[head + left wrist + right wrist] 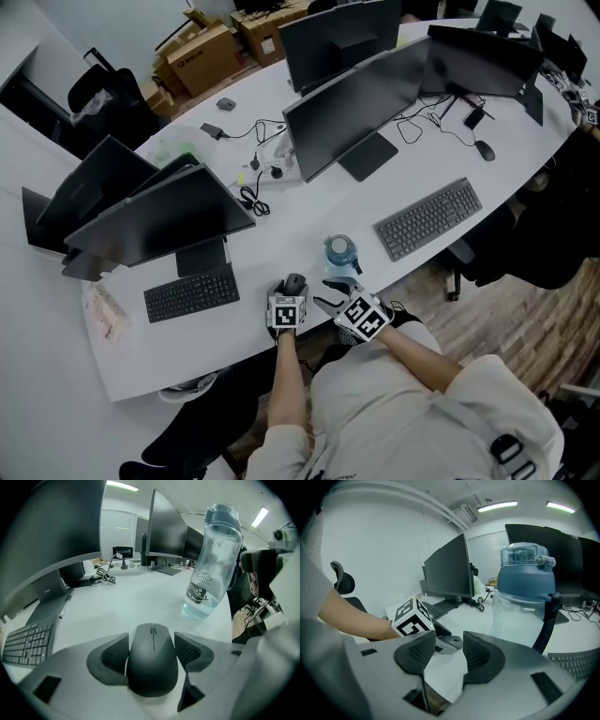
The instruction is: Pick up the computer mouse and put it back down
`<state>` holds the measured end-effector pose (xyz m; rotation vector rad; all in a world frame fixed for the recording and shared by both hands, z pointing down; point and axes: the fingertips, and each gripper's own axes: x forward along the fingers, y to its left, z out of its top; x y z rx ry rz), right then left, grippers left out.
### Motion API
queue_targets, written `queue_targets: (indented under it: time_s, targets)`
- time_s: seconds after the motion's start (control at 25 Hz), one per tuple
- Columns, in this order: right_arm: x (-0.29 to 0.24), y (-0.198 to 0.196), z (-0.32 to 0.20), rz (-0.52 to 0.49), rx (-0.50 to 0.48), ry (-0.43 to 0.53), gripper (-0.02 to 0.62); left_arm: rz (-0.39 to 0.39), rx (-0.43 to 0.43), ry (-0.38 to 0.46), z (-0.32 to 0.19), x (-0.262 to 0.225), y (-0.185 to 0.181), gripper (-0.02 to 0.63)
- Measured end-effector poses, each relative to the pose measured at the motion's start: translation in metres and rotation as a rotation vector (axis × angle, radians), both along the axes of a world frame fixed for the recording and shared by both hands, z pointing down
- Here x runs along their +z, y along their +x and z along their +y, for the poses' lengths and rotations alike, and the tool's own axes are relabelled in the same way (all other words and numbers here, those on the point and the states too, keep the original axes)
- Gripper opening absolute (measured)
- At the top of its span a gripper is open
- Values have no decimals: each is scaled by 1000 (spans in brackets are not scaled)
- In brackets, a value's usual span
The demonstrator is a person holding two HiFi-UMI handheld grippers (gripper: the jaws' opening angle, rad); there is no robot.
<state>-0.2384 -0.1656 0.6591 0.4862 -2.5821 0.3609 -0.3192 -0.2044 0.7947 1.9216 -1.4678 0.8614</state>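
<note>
The black computer mouse [152,660] sits between the two pads of my left gripper [152,649], which press against its sides. The head view shows the mouse [295,281] near the white table's [281,239] front edge with the left gripper [293,287] around it. Whether it rests on the table or hangs just above it I cannot tell. My right gripper [330,293] is close to the right of it, open, nothing between its jaws. The right gripper view looks past the right gripper [449,651] at the mouse [450,642].
A clear water bottle with a blue lid [339,253] stands just beyond the grippers, close on the mouse's right [211,559]. A black keyboard [192,293] lies to the left, a grey keyboard [428,217] to the right. Monitors [164,211] line the table's back; another mouse [485,150] lies far right.
</note>
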Motion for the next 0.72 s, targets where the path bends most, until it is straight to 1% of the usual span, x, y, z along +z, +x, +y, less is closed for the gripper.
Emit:
queue_targets:
  time_s: [0.16, 0.4, 0.72]
  targets:
    - [4, 0, 6, 7, -4, -4, 186, 1, -21, 22, 4, -9, -5, 291]
    - [12, -5, 13, 14, -8, -14, 186, 26, -48, 61, 14, -22, -8, 291]
    - [15, -10, 16, 22, 0, -1, 186, 67, -122, 155, 31, -52, -14, 291]
